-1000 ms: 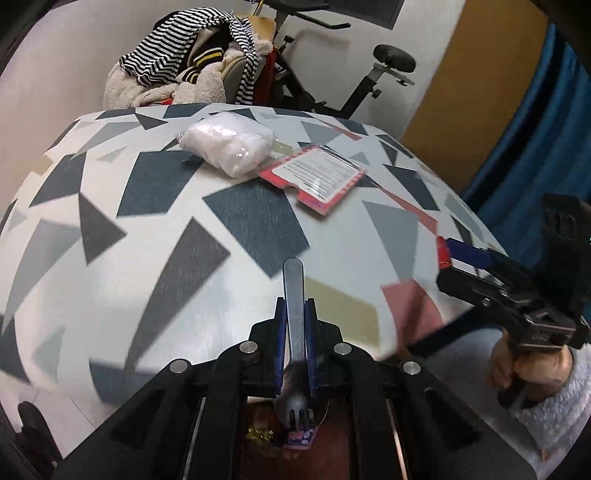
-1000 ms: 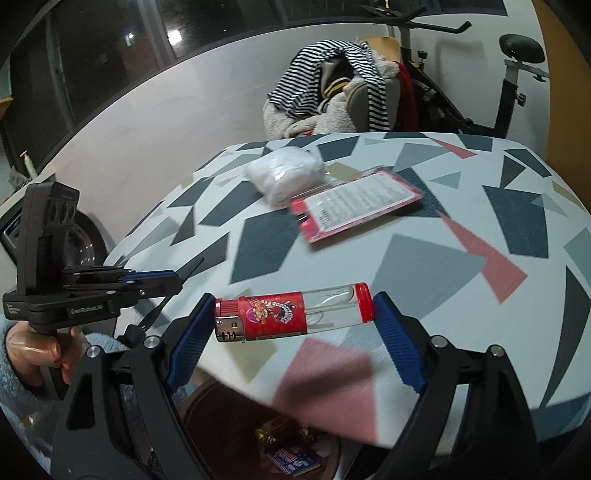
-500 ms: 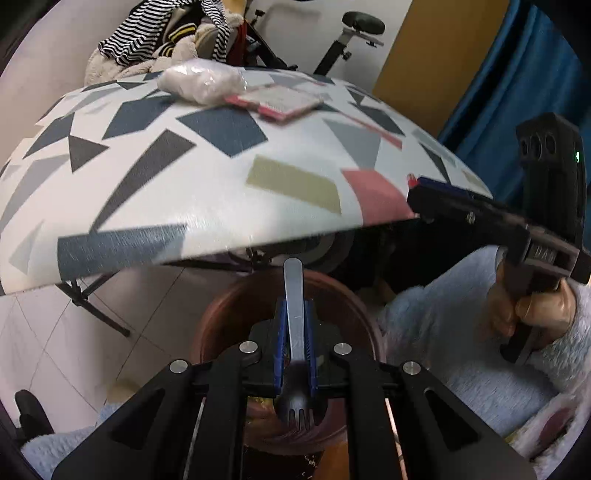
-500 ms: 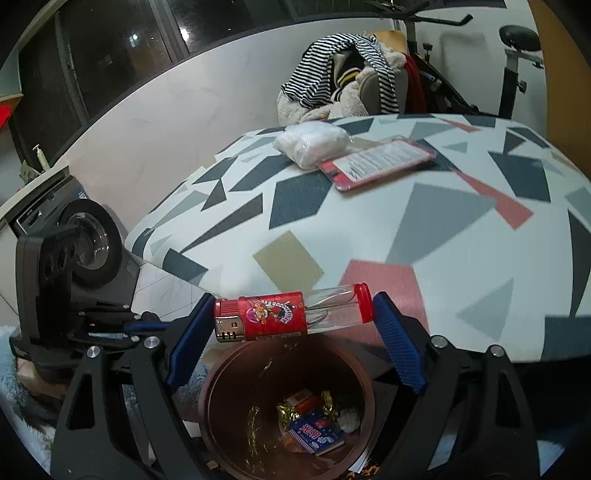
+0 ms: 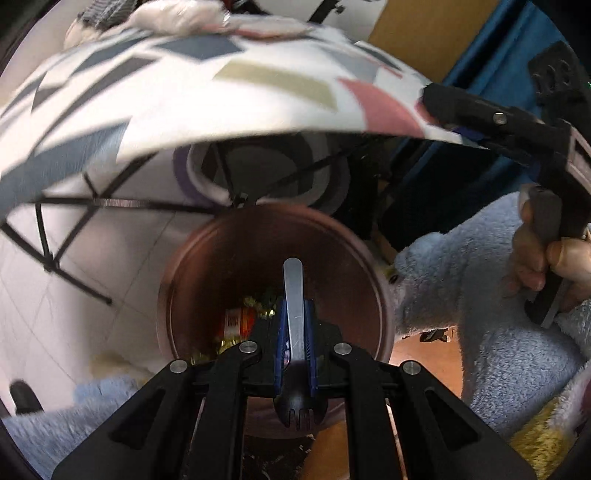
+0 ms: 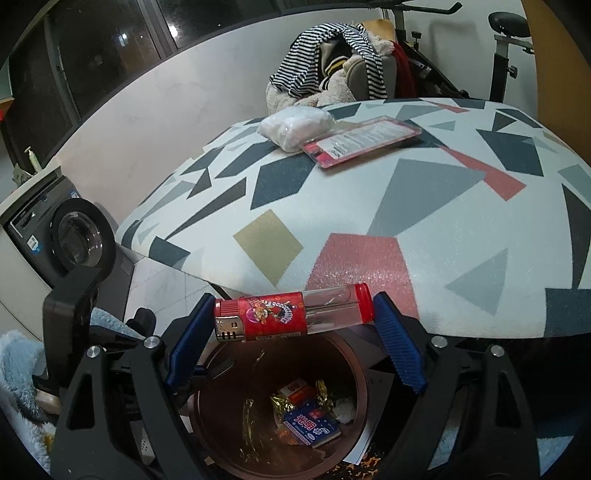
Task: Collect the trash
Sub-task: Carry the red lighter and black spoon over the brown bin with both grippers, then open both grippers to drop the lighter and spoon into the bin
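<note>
My left gripper point(image 5: 295, 332) is shut on a grey plastic spork point(image 5: 293, 295), its handle pointing forward over the mouth of a brown trash bin point(image 5: 192, 266) that holds wrappers. My right gripper point(image 6: 291, 325) is shut endwise on a red and clear lighter point(image 6: 291, 312), held level above the same bin point(image 6: 360, 380), just in front of the table edge. On the patterned table point(image 6: 424, 192) lie a white plastic bag point(image 6: 295, 123) and a pink card package point(image 6: 362, 144). The left gripper's body point(image 6: 70, 306) shows at the left of the right wrist view.
The table's black frame legs point(image 5: 48, 236) stand left of the bin. A washing machine point(image 6: 74, 236) is at the far left. A chair piled with striped clothes point(image 6: 332, 51) and an exercise bike point(image 6: 506, 33) stand behind the table. Fluffy blue sleeves point(image 5: 461, 295) flank the bin.
Both grippers came down off the table edge to the bin. The left one sank and tilted down until the spork hangs over the bin's mouth. The right one moved little lately.
</note>
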Demonstrator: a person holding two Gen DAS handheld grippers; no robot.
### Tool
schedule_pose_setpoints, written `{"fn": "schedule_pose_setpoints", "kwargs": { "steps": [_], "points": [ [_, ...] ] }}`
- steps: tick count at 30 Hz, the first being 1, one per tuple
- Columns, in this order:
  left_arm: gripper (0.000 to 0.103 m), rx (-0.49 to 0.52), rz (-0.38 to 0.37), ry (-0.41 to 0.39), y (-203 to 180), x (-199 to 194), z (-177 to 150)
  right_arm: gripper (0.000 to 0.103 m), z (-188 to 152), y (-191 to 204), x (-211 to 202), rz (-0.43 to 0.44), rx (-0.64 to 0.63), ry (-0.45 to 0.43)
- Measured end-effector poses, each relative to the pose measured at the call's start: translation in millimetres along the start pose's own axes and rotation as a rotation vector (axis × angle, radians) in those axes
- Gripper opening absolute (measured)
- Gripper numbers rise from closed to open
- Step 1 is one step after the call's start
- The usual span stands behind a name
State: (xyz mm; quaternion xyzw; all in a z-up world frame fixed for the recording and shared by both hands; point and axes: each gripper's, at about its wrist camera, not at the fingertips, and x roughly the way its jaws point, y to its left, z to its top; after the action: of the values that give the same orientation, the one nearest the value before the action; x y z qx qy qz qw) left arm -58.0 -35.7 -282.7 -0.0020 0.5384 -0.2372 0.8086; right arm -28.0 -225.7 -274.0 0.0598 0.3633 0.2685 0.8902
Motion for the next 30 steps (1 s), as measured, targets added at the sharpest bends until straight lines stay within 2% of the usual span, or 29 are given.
{"fn": "schedule_pose_setpoints", "kwargs": {
  "steps": [7, 11, 14, 16, 17, 19, 25, 30],
  "points": [
    [0.010, -0.023, 0.010, 0.023, 8, 4, -5, 0.084, -4, -2, 7, -0.006, -0.002, 0.024],
    [0.012, -0.036, 0.006, 0.005, 9, 0, -5, 0.084, -6, -1, 9, -0.013, 0.001, 0.032],
    [0.026, -0.055, 0.005, -0.014, 11, -6, -5, 0.084, -8, 1, 9, -0.018, -0.011, 0.036],
    [0.045, -0.061, 0.012, -0.039, 12, -11, -5, 0.084, -10, 3, 10, -0.024, -0.022, 0.040],
    [0.048, -0.059, 0.017, -0.060, 11, -15, -5, 0.084, -10, 3, 11, -0.027, -0.026, 0.043],
    [0.062, -0.054, 0.028, -0.114, 10, -26, -4, 0.084, -12, 5, 13, -0.032, -0.035, 0.053],
    [0.079, -0.099, 0.085, -0.265, 17, -58, -3, 0.084, -17, 13, 17, -0.049, -0.096, 0.084],
    [0.083, -0.188, 0.129, -0.356, 32, -77, 0, 0.084, -29, 27, 25, -0.069, -0.187, 0.139]
  ]
}}
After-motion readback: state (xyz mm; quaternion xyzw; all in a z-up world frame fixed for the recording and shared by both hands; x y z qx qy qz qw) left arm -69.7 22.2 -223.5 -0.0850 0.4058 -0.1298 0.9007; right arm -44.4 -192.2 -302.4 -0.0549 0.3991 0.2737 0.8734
